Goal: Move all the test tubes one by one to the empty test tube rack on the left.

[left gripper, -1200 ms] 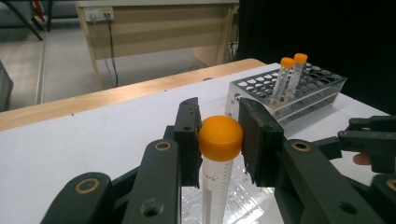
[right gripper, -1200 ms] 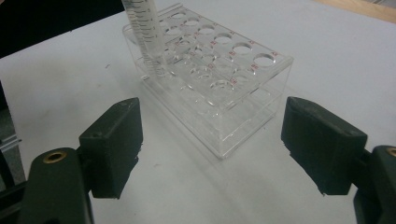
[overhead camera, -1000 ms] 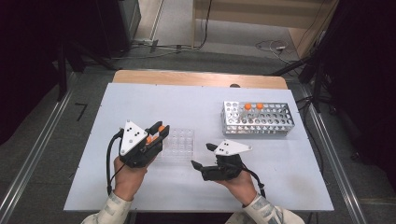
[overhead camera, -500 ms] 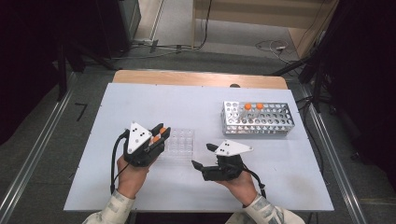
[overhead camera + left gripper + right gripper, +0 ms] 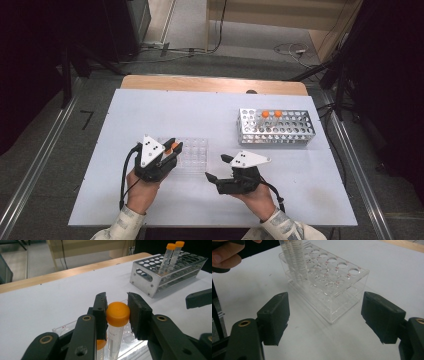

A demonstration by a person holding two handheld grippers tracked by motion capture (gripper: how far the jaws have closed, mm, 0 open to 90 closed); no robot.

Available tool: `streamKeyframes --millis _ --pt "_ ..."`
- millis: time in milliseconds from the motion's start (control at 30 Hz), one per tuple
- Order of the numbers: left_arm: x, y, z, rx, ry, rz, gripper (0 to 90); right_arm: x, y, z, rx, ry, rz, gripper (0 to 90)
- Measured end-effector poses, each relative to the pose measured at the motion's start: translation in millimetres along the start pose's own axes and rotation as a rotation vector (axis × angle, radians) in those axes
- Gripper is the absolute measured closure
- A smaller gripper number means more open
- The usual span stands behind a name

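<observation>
Orange-capped tube (image 5: 117,322) stands in the clear plastic rack (image 5: 192,154) near the middle of the white bench (image 5: 200,112), the left gripper (image 5: 116,312) closed narrowly on its cap. Another tube stands just beside it. The right gripper (image 5: 325,315), at four o'clock from the rack, has its jaws wide and empty. A metal rack (image 5: 277,127) at two o'clock holds two orange-capped tubes (image 5: 270,116).

A white table (image 5: 150,115) with a wooden far edge (image 5: 210,84) stands on grey floor (image 5: 190,55), cables (image 5: 292,49) trailing behind it and metal rails (image 5: 35,165) flanking it.
</observation>
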State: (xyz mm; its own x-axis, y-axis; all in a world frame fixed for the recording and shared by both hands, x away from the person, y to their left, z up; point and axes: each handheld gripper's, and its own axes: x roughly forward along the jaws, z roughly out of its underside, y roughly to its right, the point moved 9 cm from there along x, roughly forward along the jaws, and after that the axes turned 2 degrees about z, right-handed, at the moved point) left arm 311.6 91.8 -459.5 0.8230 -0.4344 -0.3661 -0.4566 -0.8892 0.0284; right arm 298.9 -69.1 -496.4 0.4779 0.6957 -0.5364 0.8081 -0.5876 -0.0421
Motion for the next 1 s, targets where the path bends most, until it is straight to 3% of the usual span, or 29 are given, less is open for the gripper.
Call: streamKeyframes --millis 400,500,767,1000 --pt "-2.0 4.0 -2.6 -0.011 0.014 0.022 64.2 -0.4 0.9 -0.3 0.005 0.002 0.004 22.0" --pt "-3.4 6.5 -4.1 -0.012 0.024 0.023 57.0 -1.1 3.0 -0.8 0.009 0.006 0.01 21.9" --pt "-3.9 14.4 -6.5 -0.034 0.015 0.037 24.7 -3.4 13.5 -1.6 0.019 0.015 0.043 22.0" --pt "-3.4 17.9 -6.3 -0.038 0.012 0.046 21.2 -10.0 34.8 -3.7 0.06 0.03 0.124 22.2"
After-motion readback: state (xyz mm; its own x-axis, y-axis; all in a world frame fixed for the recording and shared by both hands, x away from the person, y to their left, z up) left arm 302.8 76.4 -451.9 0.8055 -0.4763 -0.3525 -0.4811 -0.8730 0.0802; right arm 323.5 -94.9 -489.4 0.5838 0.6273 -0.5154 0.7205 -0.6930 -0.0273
